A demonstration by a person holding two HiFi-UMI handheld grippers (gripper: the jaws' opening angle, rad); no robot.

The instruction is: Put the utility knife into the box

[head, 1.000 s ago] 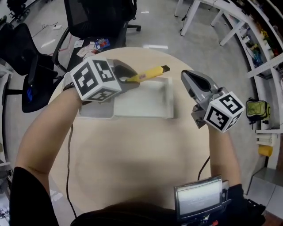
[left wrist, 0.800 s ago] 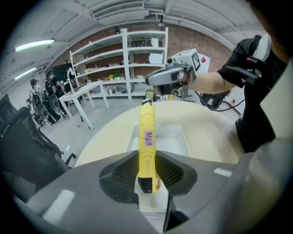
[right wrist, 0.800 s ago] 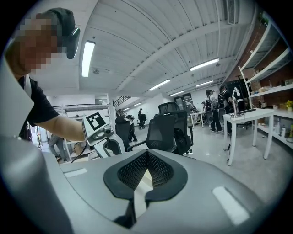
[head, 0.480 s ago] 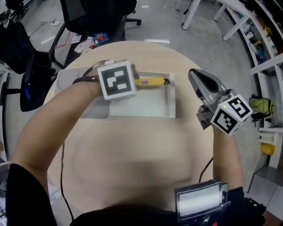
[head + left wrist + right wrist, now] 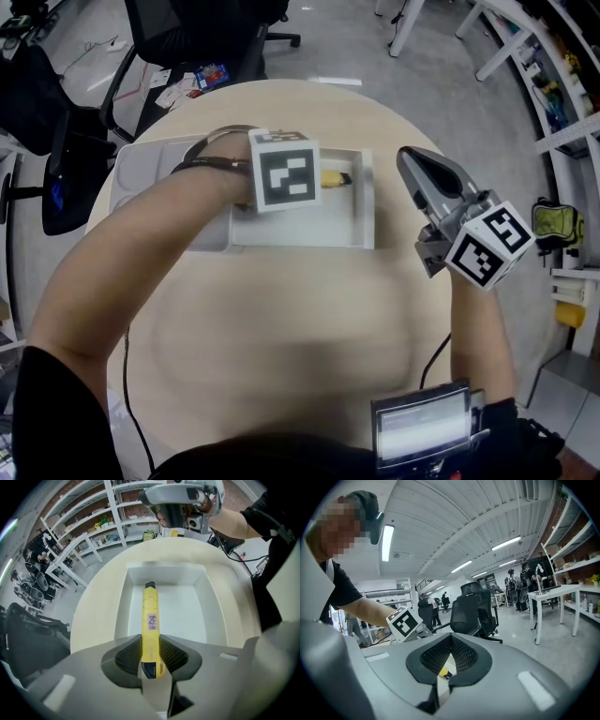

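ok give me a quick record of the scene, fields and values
left gripper: shut on the utility knife, pointing down over the box
utility knife: yellow, gripped at one end, other end over the box floor; contact with the floor unclear
box: white, open, on the round table
right gripper: beside the box's right end, jaws together, empty
task state: knife not yet released

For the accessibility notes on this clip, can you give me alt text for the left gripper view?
The left hand-held gripper clamps a yellow utility knife by its near end, the knife pointing into an open white box. The box sits on a round beige table, with shelving beyond.
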